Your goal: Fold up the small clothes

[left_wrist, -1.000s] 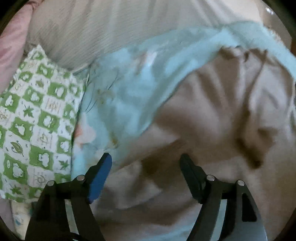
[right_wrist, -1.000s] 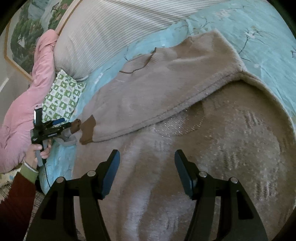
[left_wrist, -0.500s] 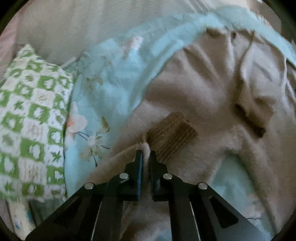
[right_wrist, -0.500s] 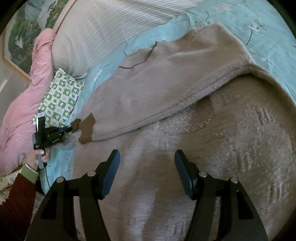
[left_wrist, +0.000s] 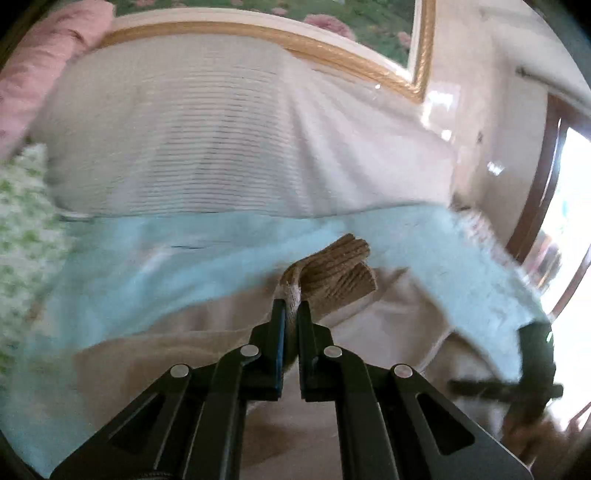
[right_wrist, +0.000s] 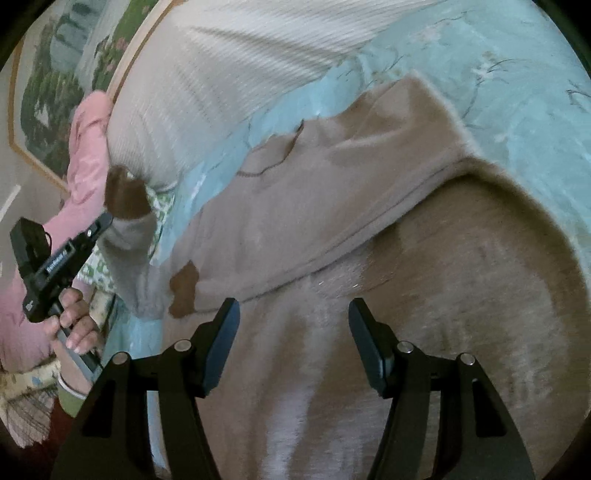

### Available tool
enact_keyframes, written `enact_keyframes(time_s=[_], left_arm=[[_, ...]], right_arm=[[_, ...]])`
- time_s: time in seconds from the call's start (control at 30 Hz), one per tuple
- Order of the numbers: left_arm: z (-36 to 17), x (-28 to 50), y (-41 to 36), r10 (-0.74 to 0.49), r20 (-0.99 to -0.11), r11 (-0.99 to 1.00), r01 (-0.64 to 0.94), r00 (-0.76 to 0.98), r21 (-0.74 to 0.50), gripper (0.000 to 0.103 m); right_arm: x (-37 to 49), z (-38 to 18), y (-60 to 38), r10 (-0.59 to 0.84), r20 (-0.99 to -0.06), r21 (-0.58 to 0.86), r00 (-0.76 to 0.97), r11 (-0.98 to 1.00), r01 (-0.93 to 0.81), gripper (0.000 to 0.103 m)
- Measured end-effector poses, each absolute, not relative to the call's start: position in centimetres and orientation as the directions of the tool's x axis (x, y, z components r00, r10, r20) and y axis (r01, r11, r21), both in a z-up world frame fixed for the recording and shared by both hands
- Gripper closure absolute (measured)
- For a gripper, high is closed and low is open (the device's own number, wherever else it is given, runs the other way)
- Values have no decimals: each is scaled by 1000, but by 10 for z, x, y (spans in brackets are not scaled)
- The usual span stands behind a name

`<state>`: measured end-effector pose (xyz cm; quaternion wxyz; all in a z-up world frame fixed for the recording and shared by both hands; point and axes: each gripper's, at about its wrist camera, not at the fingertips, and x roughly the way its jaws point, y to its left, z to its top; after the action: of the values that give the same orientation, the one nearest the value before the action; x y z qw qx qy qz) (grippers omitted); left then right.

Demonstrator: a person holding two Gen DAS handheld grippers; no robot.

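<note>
Left gripper (left_wrist: pixel 291 314): black jaws clamped on the beige knit sleeve (left_wrist: pixel 292 291) of the sweater, just behind its dark brown ribbed cuff (left_wrist: pixel 332 269). Cuff sticks up past the fingertips at centre frame. Left wrist view is motion-blurred.

Same grip shows at left of the right wrist view: a hand (right_wrist: pixel 74 321) holds the tool by its handle, sleeve (right_wrist: pixel 129 243) hangs from the tips with cuff (right_wrist: pixel 125 194) raised clear of the bed, at middle left.

Right gripper (right_wrist: pixel 293 325): jaws apart, nothing between the pads. It hovers over the beige fuzzy knit sweater (right_wrist: pixel 332 192), lower centre of frame; contact with the fabric cannot be told.

Sweater lies spread across the light blue floral bedsheet (right_wrist: pixel 498 92), filling centre and right of the right wrist view. A second dark brown cuff (right_wrist: pixel 184 291) lies flat on the sweater, lower left of centre.

Surroundings: cream striped bedding (left_wrist: pixel 229 140) bunched along the top; green-and-white checked pillow (left_wrist: pixel 22 206) at left edge; pink quilted blanket (right_wrist: pixel 88 147) at far left; gold-framed landscape painting (left_wrist: pixel 369 22) on the wall above.
</note>
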<state>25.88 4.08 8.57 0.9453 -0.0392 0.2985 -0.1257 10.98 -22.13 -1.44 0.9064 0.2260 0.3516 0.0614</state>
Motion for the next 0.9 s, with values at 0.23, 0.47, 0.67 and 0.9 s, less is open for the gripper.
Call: enact_keyframes(time_s=[0.23,0.47,0.67,0.9], left_arm=[[22,298,-65,-303,-623,953,238,721,-187,100],[-38,314,-79,-295,-725,955,194,622,-223,90],[-27,257,-52,-236,-719,971,186,654,-150,49],[-21,181,43,73,-691,995,-96,719,6,37]], right_arm=[[91,-4,-265,190,-578,466,793,875,130,41],[85,1,-290,146,-575,461,805,871,171,41],[105,5,-279,190,-574,463,796,878,124,41],[150,0,-253,263,-590,493,763,866,84,41]])
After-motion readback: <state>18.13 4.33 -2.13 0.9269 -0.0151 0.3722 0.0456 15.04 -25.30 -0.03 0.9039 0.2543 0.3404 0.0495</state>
